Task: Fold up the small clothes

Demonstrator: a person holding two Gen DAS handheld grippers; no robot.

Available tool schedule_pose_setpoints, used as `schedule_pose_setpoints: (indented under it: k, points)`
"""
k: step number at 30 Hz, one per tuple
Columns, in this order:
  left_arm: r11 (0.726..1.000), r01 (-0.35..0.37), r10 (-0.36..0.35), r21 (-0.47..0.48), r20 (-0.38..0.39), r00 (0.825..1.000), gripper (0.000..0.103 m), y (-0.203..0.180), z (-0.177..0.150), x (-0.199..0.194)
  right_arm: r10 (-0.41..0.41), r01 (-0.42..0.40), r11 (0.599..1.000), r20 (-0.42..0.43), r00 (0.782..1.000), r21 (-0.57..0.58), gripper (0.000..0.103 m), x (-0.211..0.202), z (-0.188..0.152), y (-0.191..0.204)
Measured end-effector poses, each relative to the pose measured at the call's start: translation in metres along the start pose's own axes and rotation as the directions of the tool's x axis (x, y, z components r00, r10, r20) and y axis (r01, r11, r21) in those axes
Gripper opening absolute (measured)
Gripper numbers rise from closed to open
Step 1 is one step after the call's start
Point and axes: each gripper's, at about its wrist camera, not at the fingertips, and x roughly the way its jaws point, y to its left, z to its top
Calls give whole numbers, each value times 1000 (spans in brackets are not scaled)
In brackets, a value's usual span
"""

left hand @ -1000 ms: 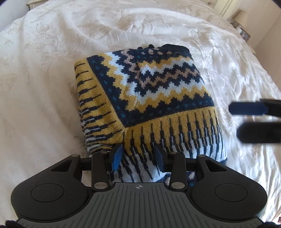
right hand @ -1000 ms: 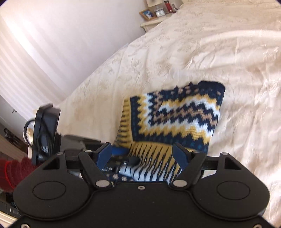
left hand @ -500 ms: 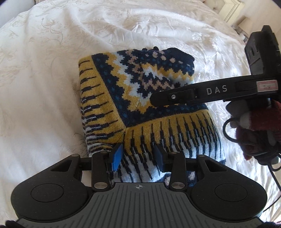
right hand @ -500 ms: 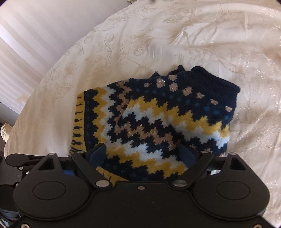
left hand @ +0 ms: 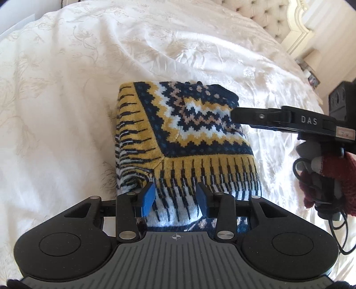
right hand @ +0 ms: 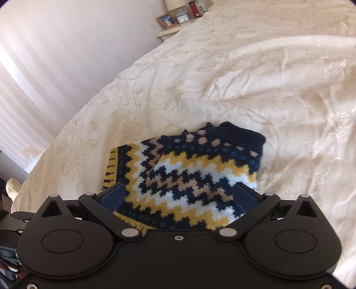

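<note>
A folded knit sweater (left hand: 189, 133) in navy, yellow and white zigzags lies on a cream bedspread (left hand: 66, 100). My left gripper (left hand: 175, 197) sits at its near striped hem, with a bunch of hem fabric pinched between the blue pads. My right gripper (right hand: 179, 195) hangs wide open just above the sweater (right hand: 189, 175), with the knit showing between its spread fingers. In the left wrist view the right gripper (left hand: 235, 114) reaches in from the right, its tip over the sweater's far right part.
A hand in a dark red glove (left hand: 322, 177) holds the right gripper, and a black cable hangs below it. A bedside table (right hand: 178, 20) with a picture frame, a clock and a red bottle stands past the bed's far corner. A tufted headboard (left hand: 267, 20) is beyond.
The right gripper swung in over the middle of the sweater, then drew back toward its right side. The left gripper kept its place at the hem.
</note>
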Motion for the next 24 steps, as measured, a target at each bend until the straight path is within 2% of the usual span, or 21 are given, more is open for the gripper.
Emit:
schedule_pose_setpoints:
  k: [3, 5, 9, 16, 20, 24]
  points:
    - [999, -15, 15, -47, -2, 1000, 46, 8, -7, -8, -28, 29, 998, -32, 999, 48, 102, -5, -11, -16]
    - [997, -35, 36, -68, 0, 999, 47, 12, -10, -11, -35, 38, 996, -51, 998, 76, 102, -3, -15, -25]
    - [993, -46, 44, -107, -14, 999, 50, 21, -15, -9, 7, 4, 989, -78, 997, 148, 102, 5, -22, -34]
    - [989, -8, -6, -149, -90, 996, 57, 25, -21, 17, 80, -49, 974, -135, 988, 219, 102, 34, -22, -40]
    - [979, 54, -75, -194, -101, 992, 69, 28, -22, 28, 144, -98, 961, -163, 976, 260, 103, 51, -21, -42]
    - [967, 97, -124, -237, -101, 987, 74, 33, -23, 38, 177, -127, 953, -164, 970, 275, 103, 61, -21, -40]
